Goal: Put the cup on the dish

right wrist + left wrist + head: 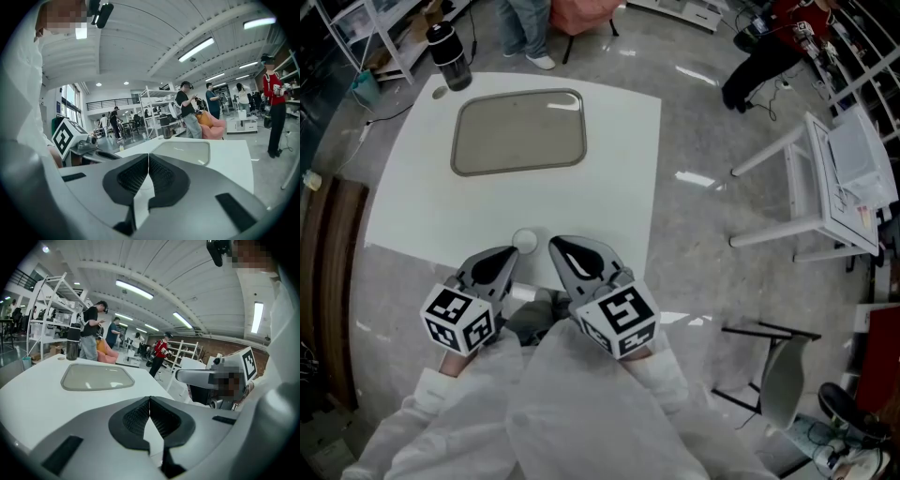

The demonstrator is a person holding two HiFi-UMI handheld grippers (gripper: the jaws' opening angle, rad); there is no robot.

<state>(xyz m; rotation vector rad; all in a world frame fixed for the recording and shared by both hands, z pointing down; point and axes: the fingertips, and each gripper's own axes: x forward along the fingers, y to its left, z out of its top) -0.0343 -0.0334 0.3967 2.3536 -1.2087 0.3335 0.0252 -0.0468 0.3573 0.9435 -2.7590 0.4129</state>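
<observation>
Now both tools closed, cup apart from the dish

Far off at the left corner of the white counter (609, 169) stands the dark cup (450, 56), upright, near the dish (518, 131) but not touching it. The dish is a flat grey tray. Nearer to me, my left tool (150, 400) has its jaws pressed together with nothing between them. A small white round thing (525, 241) lies on the counter just by its tip. My right tool (148, 158) is closed and empty too.

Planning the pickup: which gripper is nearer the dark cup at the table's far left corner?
Left, by a little. The left gripper is at the table's near edge, on the dark cup's side; the right gripper is beside it, further right.
</observation>
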